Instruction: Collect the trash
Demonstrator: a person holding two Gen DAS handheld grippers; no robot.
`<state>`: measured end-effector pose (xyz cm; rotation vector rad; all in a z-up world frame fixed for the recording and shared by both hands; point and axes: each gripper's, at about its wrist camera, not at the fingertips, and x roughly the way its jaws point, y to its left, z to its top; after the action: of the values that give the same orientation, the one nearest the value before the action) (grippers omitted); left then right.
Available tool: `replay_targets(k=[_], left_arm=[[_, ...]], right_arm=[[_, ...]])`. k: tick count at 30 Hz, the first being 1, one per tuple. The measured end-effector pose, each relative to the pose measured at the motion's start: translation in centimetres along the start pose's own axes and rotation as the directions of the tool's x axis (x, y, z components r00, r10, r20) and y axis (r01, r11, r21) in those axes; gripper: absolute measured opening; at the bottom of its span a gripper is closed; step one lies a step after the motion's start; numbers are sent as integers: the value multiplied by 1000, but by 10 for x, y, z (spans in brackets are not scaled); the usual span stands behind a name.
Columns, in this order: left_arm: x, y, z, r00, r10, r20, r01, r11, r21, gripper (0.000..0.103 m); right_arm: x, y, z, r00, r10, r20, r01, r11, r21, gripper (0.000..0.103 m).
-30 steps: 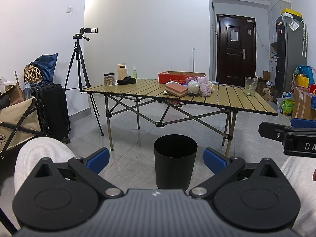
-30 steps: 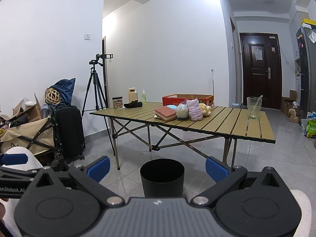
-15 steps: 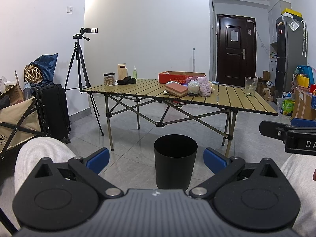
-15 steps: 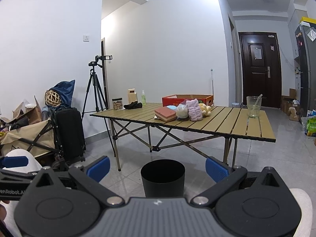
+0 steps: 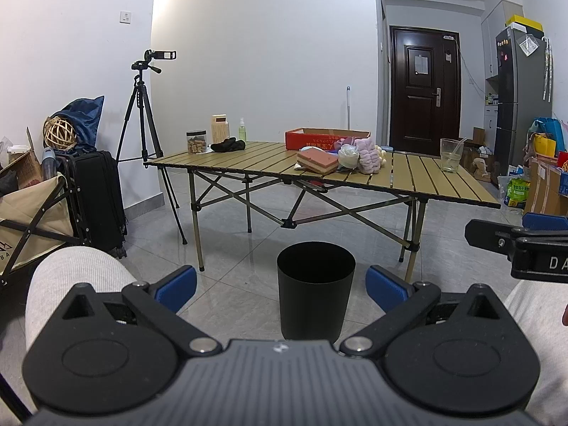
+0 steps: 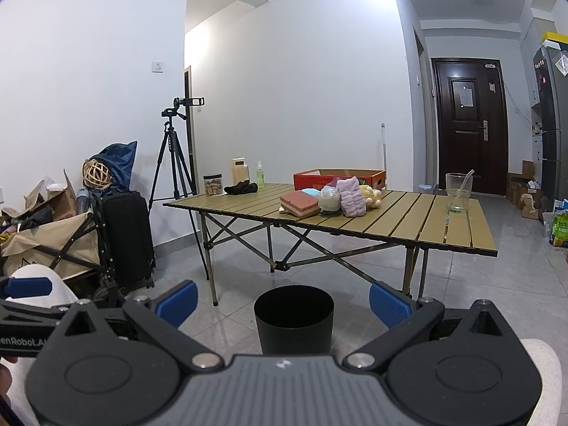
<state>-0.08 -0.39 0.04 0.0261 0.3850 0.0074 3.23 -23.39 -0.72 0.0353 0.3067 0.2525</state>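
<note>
Standing upright on floor — black trash bin, round, empty-looking; left tool, right tool spread apart.

Black bin, tan slatted table

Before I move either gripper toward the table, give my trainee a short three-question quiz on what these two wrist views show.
1. True or false: the black bin stands on the floor in front of the folding table, not on it.
2. Multiple choice: what stands alone near the table's right end? A) a clear cup with a straw B) a red carton C) a spray bottle
3. Fill in: the left gripper and the right gripper are both ____, holding nothing.

Key:
1. True.
2. A, the clear cup; the red carton and spray bottle sit farther back, toward the wall.
3. Open.
</note>
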Motion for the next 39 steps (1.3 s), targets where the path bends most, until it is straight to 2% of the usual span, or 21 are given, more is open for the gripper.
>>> replay_targets(k=[6, 10, 16, 21, 26, 29, 32, 34, 35, 36, 39], left_arm=[[13, 0, 7, 1000, 5, 18, -5, 1000, 24, 103], [32, 4, 14, 999, 20, 28, -21, 999, 35, 103], [81, 15, 41, 1000, -1, 22, 1, 999, 37, 103], [135, 24, 77, 997, -43, 62, 41, 999, 33, 103], [212, 27, 116, 992, -108, 69, 102, 991, 81, 103], [266, 27, 138, 981, -159, 111, 146, 983, 114, 103], [324, 28, 161, 964, -219, 154, 204, 973, 104, 103], [364, 29, 174, 944, -287, 163, 275, 957, 94, 103], [388, 28, 181, 935, -319, 155, 309, 947, 89, 100], [412, 27, 188, 931, -344, 125, 336, 939, 75, 89], [476, 19, 204, 914, -405, 36, 402, 913, 74, 73]], right_arm=[[7, -1, 8, 999, -31, 25, 31, 999, -9, 103], [27, -8, 18, 998, -56, 36, 56, 998, -5, 103], [73, -20, 43, 993, -95, 64, 97, 995, -18, 103], [122, -32, 63, 991, -110, 74, 110, 994, -4, 103], [196, -48, 80, 994, -89, 61, 86, 996, 37, 103], [253, -57, 93, 993, -92, 80, 86, 993, 75, 103], [317, -67, 103, 991, -114, 73, 103, 986, 131, 103], [369, -77, 107, 997, -70, 27, 65, 983, 173, 103], [393, -82, 111, 1000, -19, -22, 23, 981, 195, 103], [421, -90, 113, 996, 55, -71, -37, 971, 234, 100], [478, -99, 112, 983, 120, -141, -70, 946, 316, 82]])
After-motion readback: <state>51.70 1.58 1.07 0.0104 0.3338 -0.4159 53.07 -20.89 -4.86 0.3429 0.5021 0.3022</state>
